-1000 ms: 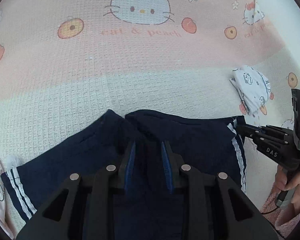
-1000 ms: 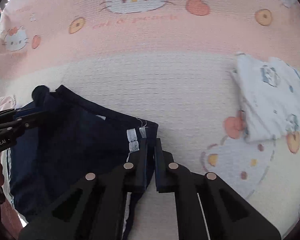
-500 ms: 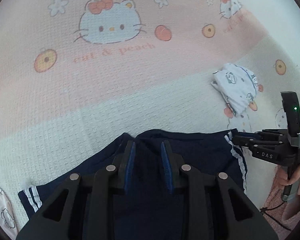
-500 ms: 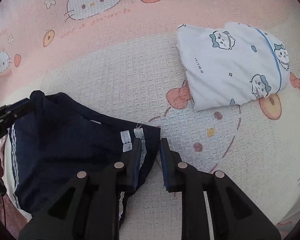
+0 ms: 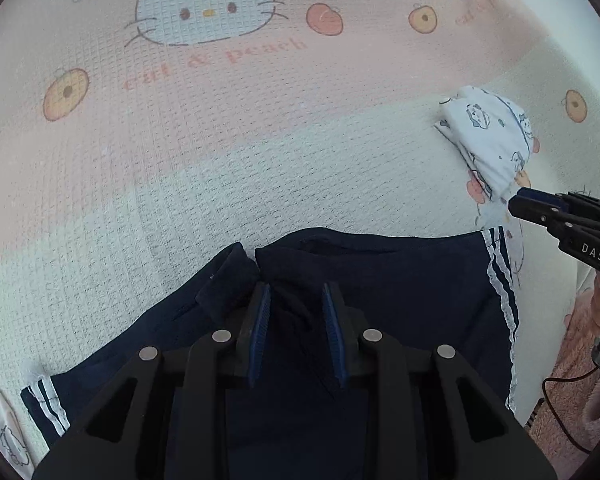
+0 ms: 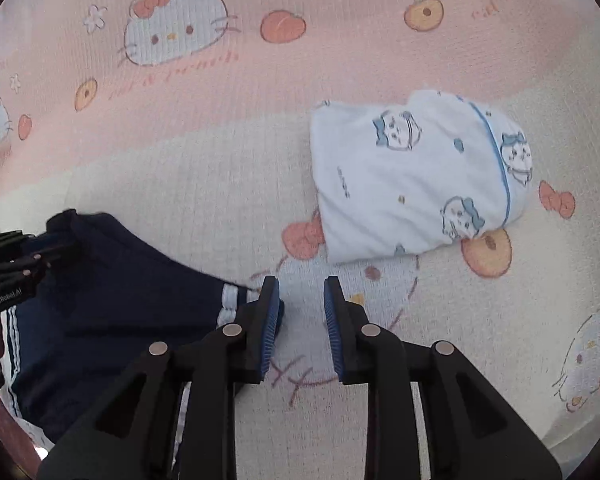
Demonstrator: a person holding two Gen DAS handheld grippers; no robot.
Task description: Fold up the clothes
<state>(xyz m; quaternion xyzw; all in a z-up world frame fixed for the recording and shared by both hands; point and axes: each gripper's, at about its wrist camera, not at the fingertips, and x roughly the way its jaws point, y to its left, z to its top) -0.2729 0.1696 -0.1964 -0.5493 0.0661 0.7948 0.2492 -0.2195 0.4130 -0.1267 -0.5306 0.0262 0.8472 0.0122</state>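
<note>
Navy shorts with white side stripes and lace trim: lying on the bed, partly folded, top edge bunched. White cartoon-print garment with blue piping: already folded into a neat bundle, lying apart from the shorts.

clear: blanket beyond navy shorts | obstacle: folded white garment far right, possibly low

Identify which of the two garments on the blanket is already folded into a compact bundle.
The white cartoon-print garment, a tidy bundle lying apart on the blanket. The navy striped garment is still spread out beneath the left gripper.
</note>
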